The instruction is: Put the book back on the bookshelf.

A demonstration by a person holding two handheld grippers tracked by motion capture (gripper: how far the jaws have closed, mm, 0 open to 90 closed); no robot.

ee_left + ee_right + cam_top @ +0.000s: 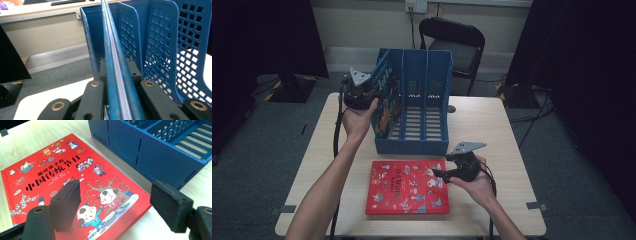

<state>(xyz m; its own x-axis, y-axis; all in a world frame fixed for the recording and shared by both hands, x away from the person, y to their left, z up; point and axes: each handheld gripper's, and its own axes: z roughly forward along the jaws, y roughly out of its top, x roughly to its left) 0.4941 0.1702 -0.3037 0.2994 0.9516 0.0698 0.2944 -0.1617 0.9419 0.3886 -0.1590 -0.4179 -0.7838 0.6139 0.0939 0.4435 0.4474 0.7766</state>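
- The red book (408,187) lies flat on the worktop (492,130), near the person's edge, just in front of the blue file rack (424,107).
- The right gripper (115,202) hovers over the red book's right corner, its jaws wide apart and holding nothing.
- Risk here, as I judge it: a flat hardcover gives little edge to bite. If the jaws close on the cover alone, the book could fan open or slide away.
- Farther back, the left gripper (360,95) is clamped on a blue book (117,75) standing on edge in the rack's leftmost slot.
- The blue book leans slightly. Let go too soon and it may tip against the divider or fall out of the open front.
- Pushing hard could shove the light rack backwards across the worktop.
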